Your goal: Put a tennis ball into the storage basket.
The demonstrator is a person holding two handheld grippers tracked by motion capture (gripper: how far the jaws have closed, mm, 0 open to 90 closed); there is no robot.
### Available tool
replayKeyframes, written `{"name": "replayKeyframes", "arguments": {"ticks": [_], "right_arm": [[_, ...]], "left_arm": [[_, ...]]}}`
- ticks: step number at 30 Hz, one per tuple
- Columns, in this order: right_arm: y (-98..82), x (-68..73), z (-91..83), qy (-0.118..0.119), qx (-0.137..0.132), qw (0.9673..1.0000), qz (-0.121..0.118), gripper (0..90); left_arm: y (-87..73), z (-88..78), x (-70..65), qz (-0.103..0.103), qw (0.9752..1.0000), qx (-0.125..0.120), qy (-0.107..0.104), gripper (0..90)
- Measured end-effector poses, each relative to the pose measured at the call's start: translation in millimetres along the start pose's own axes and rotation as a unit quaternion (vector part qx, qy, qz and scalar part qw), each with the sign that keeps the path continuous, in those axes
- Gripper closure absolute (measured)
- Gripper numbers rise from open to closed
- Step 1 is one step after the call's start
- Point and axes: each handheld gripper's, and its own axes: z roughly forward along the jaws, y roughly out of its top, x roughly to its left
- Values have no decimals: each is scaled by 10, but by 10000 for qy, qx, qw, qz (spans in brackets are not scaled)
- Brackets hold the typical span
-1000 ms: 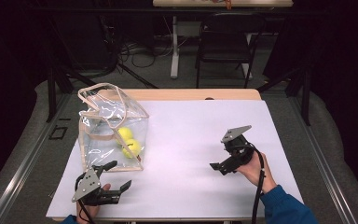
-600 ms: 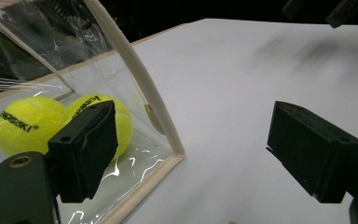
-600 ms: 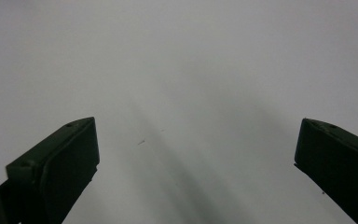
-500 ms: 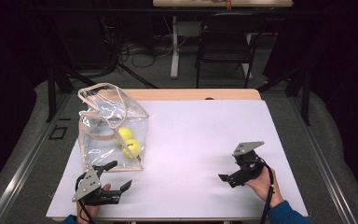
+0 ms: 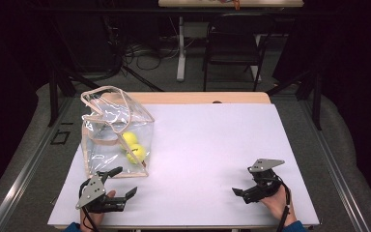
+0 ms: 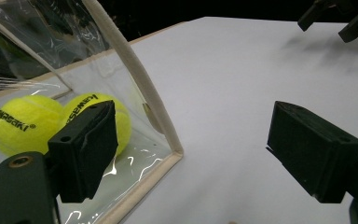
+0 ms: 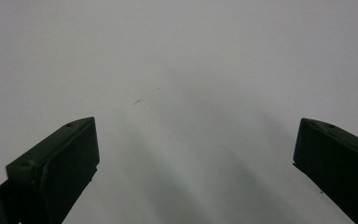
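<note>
Standing upright, mouth up, the clear bag (image 5: pixel 111 135) sits beside both grippers' released, empty jaws

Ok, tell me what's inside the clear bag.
Two yellow tennis balls lie side by side on the bottom of the clear bag. The left tongs' jaw covers part of the nearer ball in the left gripper view.

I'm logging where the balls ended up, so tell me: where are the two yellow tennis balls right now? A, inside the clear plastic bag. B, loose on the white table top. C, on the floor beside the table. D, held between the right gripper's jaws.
A: both tennis balls lie side by side inside the clear plastic bag with beige trim, seen through its wall, while the left gripper beside it is open and holds nothing.
</note>
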Motion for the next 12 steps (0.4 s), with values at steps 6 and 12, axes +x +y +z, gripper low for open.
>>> {"name": "replayKeyframes", "arguments": {"ticks": [6, 12], "right_arm": [[-47, 11, 31, -3, 64, 10000, 42, 0], [-45, 32, 5, -47, 22, 10000, 10, 0]], "left_arm": [[1, -4, -3, 12, 10000, 8, 9, 158], [-1, 1, -1, 7, 10000, 11, 6, 159]]}}
